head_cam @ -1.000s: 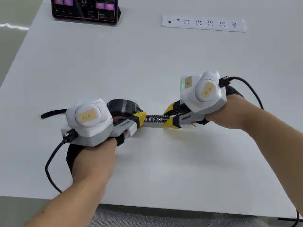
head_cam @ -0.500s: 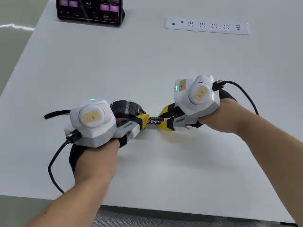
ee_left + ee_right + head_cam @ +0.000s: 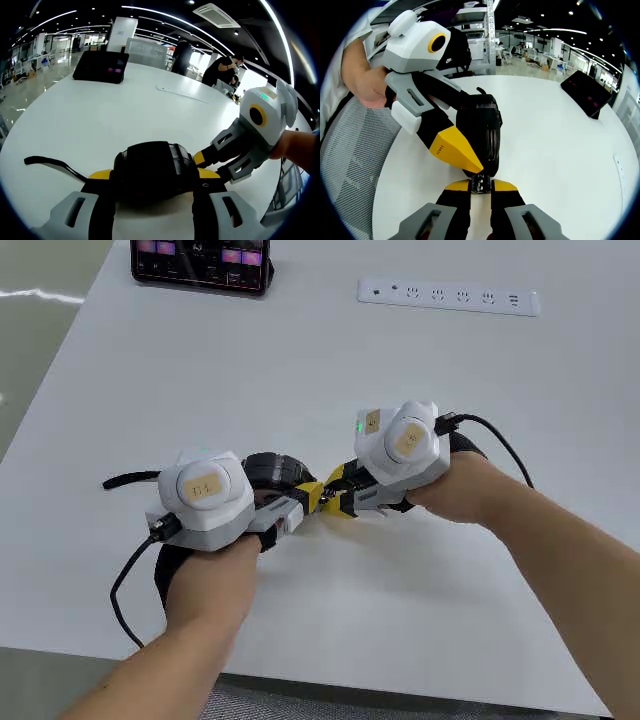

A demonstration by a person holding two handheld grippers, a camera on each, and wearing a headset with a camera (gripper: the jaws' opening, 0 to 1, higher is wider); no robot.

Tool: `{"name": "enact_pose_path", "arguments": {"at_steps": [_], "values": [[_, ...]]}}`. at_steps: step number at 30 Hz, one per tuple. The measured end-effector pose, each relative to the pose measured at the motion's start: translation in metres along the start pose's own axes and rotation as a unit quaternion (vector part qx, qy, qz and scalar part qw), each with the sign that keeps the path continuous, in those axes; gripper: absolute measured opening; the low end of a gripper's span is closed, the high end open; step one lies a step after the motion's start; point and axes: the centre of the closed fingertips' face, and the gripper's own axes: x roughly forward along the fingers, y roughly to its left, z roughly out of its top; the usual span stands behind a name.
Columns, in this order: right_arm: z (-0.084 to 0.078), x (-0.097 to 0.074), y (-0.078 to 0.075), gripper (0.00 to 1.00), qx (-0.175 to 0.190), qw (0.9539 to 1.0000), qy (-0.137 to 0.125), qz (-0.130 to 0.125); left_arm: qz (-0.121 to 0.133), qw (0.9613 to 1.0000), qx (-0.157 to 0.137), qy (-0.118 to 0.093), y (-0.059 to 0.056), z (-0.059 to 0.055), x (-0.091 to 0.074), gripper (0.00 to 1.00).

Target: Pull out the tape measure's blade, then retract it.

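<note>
The black tape measure rests on the white table, and my left gripper is shut on its body. In the left gripper view the case sits between the yellow-tipped fingers. My right gripper is shut on the blade's end hook, right against the case mouth. Almost no blade shows between the two grippers. In the right gripper view the case stands just beyond my right gripper, with the left gripper's yellow finger along its side. The right gripper comes in from the right of the left gripper view.
The tape measure's black wrist strap trails left on the table. A dark tablet stands at the far edge and a white power strip lies at the far right. A mesh chair sits at the table's near edge.
The right gripper has moved left toward the case, and the stretch of blade between the two grippers has shrunk to almost nothing. The left gripper keeps its hold on the case.
</note>
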Motion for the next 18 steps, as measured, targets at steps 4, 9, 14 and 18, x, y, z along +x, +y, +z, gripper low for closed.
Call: {"name": "enact_pose_path", "arguments": {"at_steps": [4,9,14,18], "values": [[0.0016,0.0019,-0.0003,0.11,-0.001,1.0000,0.001,0.001,0.000,1.0000,0.000,0.000,-0.0009,0.0002,-0.0005,0.58],[0.0015,0.0009,-0.0005,0.11,0.003,1.0000,-0.001,0.002,-0.001,1.0000,0.001,-0.001,-0.0019,0.0011,-0.0008,0.58],[0.0017,0.0010,-0.0008,0.11,0.005,1.0000,-0.002,-0.002,0.000,1.0000,0.001,-0.001,-0.0026,0.0016,-0.0010,0.58],[0.0017,0.0014,-0.0010,0.11,0.006,1.0000,-0.002,-0.004,0.002,1.0000,0.001,0.002,-0.0030,0.0019,-0.0008,0.59]]}}
